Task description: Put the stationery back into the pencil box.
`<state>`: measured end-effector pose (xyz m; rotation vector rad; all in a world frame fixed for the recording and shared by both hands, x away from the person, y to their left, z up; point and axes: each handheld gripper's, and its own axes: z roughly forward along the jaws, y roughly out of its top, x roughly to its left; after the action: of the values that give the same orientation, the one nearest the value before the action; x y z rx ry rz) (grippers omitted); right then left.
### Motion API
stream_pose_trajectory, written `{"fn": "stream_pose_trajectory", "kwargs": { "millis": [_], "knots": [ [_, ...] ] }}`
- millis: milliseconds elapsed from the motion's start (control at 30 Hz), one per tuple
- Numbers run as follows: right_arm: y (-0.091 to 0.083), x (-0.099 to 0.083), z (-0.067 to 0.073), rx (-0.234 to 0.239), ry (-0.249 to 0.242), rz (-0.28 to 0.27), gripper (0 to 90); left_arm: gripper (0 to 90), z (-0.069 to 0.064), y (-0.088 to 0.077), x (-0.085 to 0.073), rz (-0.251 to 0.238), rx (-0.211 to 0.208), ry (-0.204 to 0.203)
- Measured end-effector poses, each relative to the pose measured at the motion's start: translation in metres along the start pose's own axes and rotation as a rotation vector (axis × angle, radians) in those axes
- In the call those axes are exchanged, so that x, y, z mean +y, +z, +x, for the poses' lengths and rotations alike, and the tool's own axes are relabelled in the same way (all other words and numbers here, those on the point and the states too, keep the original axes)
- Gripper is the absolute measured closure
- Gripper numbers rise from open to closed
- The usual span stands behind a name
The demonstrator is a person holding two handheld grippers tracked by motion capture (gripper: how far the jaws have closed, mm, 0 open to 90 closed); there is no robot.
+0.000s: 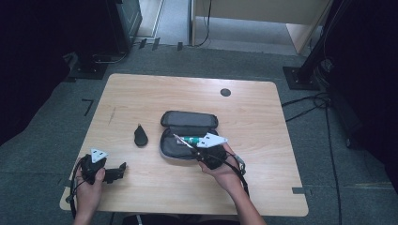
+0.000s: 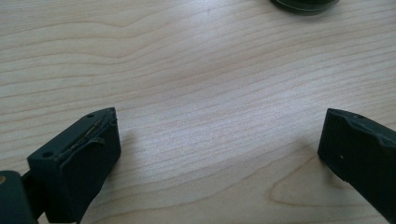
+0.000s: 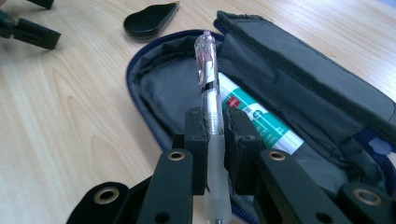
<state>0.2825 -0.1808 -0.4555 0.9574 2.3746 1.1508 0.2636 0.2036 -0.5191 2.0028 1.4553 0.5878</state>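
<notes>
High view: teardrop case [image 1: 140,136] (black) beside pencil case [image 1: 187,133].

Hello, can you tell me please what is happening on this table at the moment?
A person works at a wooden table with a hand-held gripper in each hand. The right hand-held gripper is shut on a clear pen and holds it over an open grey pencil case, where a white and green tube already lies. The left hand-held gripper is open, low over bare wood. A small black teardrop-shaped object lies left of the case.
</notes>
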Motion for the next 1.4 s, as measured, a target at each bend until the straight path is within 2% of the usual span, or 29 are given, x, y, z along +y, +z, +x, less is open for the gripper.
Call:
{"fn": "stream_pose_trajectory", "kwargs": {
  "millis": [200,500,667,833,1067,1400],
  "knots": [
    [0.014,0.002,-0.009,0.008,-0.002,0.027,80.5,0.0,0.000,0.000,0.000,0.000,0.000,0.000],
    [0.028,0.004,-0.013,0.031,-0.012,0.043,80.4,0.0,0.000,0.000,0.000,-0.001,0.000,-0.001],
    [0.036,0.002,-0.015,0.030,-0.018,0.076,80.4,0.0,0.000,0.000,0.000,0.000,0.000,0.000],
    [0.038,0.001,-0.018,0.029,-0.011,0.084,80.3,0.0,0.000,0.000,0.000,0.000,0.000,0.000],
    [0.039,0.000,-0.022,-0.008,-0.008,0.092,80.2,0.0,0.000,0.000,0.000,0.000,0.000,0.000],
    [0.040,-0.001,-0.025,-0.010,-0.015,0.103,80.2,0.0,0.000,0.000,0.000,0.000,0.000,0.000]
  ]
}}
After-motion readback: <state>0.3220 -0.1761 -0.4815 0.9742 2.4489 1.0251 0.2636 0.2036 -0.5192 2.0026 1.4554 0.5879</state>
